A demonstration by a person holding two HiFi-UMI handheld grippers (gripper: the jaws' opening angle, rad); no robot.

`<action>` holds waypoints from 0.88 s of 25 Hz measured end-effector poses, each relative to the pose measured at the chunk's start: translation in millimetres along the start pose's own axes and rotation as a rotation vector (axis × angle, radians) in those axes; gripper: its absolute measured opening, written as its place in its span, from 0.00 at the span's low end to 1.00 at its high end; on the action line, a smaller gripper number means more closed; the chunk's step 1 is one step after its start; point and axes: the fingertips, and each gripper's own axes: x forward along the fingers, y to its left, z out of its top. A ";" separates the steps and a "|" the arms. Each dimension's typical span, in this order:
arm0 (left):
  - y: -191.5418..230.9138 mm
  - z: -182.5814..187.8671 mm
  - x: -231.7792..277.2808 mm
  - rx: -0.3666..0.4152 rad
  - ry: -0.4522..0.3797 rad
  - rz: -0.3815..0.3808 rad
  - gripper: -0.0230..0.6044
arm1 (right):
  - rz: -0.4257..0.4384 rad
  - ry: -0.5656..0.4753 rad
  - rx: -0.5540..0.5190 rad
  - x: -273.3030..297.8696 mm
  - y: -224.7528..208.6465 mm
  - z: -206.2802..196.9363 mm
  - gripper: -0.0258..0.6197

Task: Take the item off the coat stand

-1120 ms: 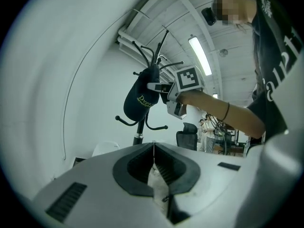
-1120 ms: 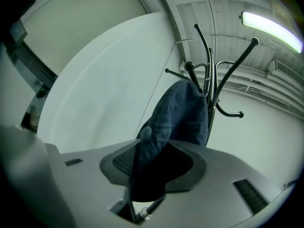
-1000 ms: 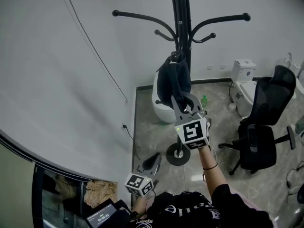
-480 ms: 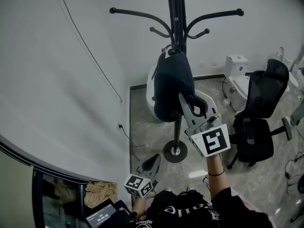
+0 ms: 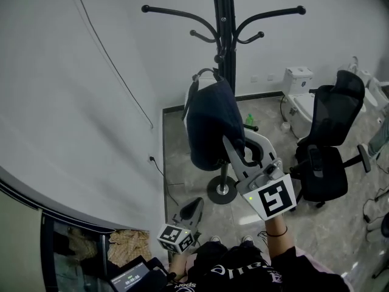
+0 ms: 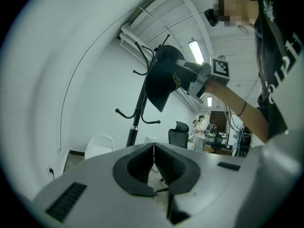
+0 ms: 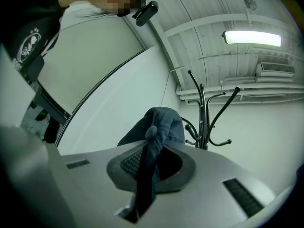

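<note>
A dark navy cap point(image 5: 211, 126) hangs in the air in front of the black coat stand point(image 5: 223, 17), clear of its hooks. My right gripper point(image 5: 238, 153) is shut on the cap's brim. In the right gripper view the blue cap point(image 7: 159, 125) is pinched between the jaws, with the coat stand point(image 7: 203, 113) behind it. My left gripper point(image 5: 193, 209) hangs low near the person's body, shut with nothing in it. The left gripper view shows its jaws closed together point(image 6: 153, 167), with the cap point(image 6: 164, 77) and the stand point(image 6: 137, 115) above.
A black office chair point(image 5: 328, 145) stands to the right. A white chair point(image 5: 189, 105) sits behind the cap by the wall. The stand's round base point(image 5: 222, 190) rests on the grey floor. A white wall with a hanging cable point(image 5: 112, 59) fills the left side. People point(image 6: 205, 127) stand far off.
The right gripper has pulled the cap off the stand's hook, moving it down and toward the person. The left gripper has stayed in place.
</note>
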 end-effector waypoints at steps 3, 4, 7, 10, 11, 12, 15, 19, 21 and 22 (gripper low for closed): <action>-7.4 -2.9 -3.4 0.002 0.003 0.003 0.04 | 0.009 0.043 0.024 -18.1 8.1 -14.0 0.09; -10.9 -2.6 -4.7 0.005 0.004 0.004 0.04 | 0.010 0.056 0.038 -24.8 9.6 -18.1 0.09; -24.2 -3.2 -8.5 0.008 0.001 0.014 0.04 | 0.017 0.094 0.092 -49.7 12.3 -30.4 0.09; -37.9 -9.5 -9.6 0.001 -0.012 0.035 0.04 | 0.045 0.127 0.124 -79.8 15.2 -40.7 0.09; -44.4 -12.6 -9.3 -0.002 -0.013 0.040 0.04 | 0.055 0.139 0.129 -91.6 15.7 -42.8 0.09; -52.2 -15.2 -8.7 -0.003 -0.013 0.046 0.04 | 0.063 0.152 0.133 -104.1 15.5 -44.8 0.09; -85.2 -19.1 -4.0 -0.011 -0.029 0.049 0.04 | 0.086 0.196 0.147 -145.3 12.2 -51.1 0.09; -145.8 -23.2 2.3 -0.005 -0.046 0.049 0.04 | 0.110 0.245 0.178 -208.5 6.0 -56.2 0.09; -176.2 -33.8 4.2 -0.004 -0.044 0.051 0.04 | 0.118 0.262 0.197 -241.0 2.3 -56.7 0.09; -193.2 -37.9 4.2 -0.010 -0.041 0.050 0.04 | 0.123 0.269 0.205 -257.3 0.9 -56.9 0.09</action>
